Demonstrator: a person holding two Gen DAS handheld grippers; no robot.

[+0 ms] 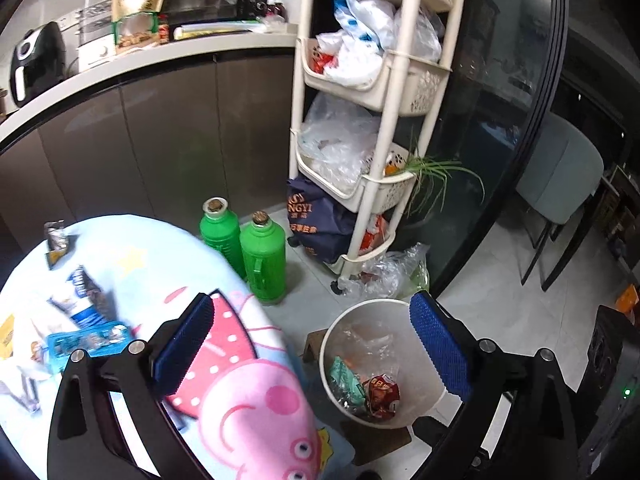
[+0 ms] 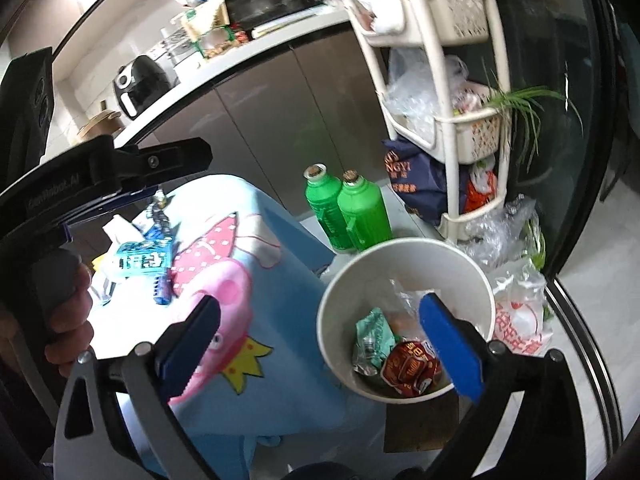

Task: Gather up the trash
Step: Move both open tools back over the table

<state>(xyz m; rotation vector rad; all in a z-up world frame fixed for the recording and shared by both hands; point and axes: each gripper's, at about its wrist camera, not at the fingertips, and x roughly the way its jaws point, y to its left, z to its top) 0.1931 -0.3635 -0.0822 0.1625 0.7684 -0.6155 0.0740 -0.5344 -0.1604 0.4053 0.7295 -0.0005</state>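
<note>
Holding nothing: left gripper (image 1: 320,344) and right gripper (image 2: 332,344), both spread wide. White bin (image 2: 472,280) on floor contains red wrapper (image 2: 412,368), green wrapper (image 2: 374,334); further wrappers (image 1: 86,292) lie at tabletop's left edge.

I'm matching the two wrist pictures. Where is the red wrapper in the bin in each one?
Left wrist view: the red wrapper lies at the bottom of the white bin, lower centre-right.
Right wrist view: it lies in the bin's bottom, lower right of centre.
Shared landmark: the two green bottles behind the bin.
</note>
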